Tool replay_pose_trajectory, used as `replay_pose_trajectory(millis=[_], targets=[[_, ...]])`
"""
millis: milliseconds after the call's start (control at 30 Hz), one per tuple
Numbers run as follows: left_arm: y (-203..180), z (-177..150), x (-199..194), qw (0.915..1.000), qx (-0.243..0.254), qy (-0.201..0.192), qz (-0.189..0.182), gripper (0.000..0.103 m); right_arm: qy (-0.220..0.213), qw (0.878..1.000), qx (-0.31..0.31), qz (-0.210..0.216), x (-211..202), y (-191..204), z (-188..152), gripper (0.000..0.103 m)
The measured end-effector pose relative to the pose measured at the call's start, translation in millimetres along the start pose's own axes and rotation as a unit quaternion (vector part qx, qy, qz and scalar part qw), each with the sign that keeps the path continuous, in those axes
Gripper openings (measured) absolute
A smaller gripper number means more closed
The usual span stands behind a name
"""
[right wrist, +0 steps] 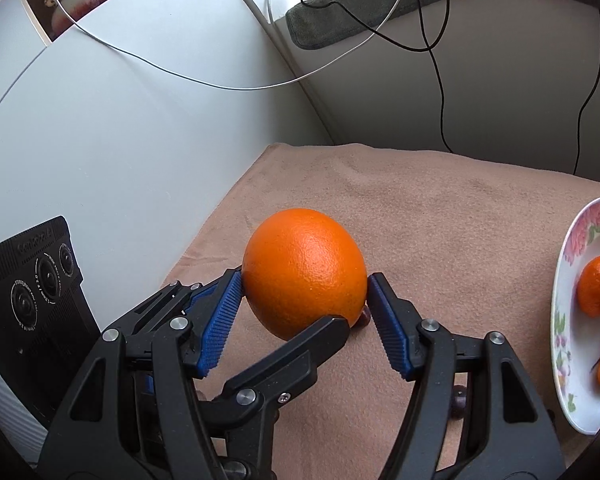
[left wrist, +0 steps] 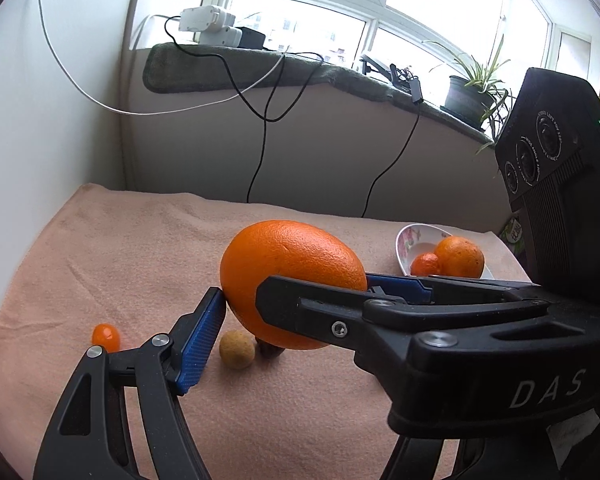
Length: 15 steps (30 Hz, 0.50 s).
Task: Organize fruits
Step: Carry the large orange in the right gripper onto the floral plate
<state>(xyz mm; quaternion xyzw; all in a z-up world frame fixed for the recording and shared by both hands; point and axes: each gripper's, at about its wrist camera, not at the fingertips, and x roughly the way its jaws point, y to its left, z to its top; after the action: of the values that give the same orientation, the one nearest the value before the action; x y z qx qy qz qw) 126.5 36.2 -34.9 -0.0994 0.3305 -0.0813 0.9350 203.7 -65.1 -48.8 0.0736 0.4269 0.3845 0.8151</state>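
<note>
A large orange [left wrist: 292,280] hangs above the pink towel [left wrist: 120,264], gripped by both grippers at once. My left gripper [left wrist: 296,292] is shut on it, with one blue pad at its left and one at its right. My right gripper [right wrist: 304,292] is also shut on the orange [right wrist: 304,272]; its body crosses the left wrist view in front of the fruit. A floral white plate [left wrist: 404,240] at the right holds an orange [left wrist: 460,256] and a tangerine [left wrist: 426,264]. The plate [right wrist: 568,280] also shows in the right wrist view.
On the towel under the large orange lie a small orange kumquat [left wrist: 106,336], a tan round fruit [left wrist: 237,349] and a dark fruit [left wrist: 269,350]. Dark small fruits [right wrist: 458,402] lie beneath the right gripper. A wall stands at the left, a windowsill with cables behind.
</note>
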Motion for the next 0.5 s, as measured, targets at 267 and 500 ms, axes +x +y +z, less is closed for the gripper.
replay_pose_trajectory(millis=[267,500], targets=[[-40.4,1.3,3.4,0.9996,0.016,-0.003,-0.024,0.072,-0.02,1.0,0.016,-0.018,-40.9,-21.5,-13.7,0.067],[-73.5,-2.1,9.9,0.9985,0.033,0.003,-0.043,0.072,-0.033,0.998,0.034,-0.03,-73.4,-47.7,-28.6,0.067]])
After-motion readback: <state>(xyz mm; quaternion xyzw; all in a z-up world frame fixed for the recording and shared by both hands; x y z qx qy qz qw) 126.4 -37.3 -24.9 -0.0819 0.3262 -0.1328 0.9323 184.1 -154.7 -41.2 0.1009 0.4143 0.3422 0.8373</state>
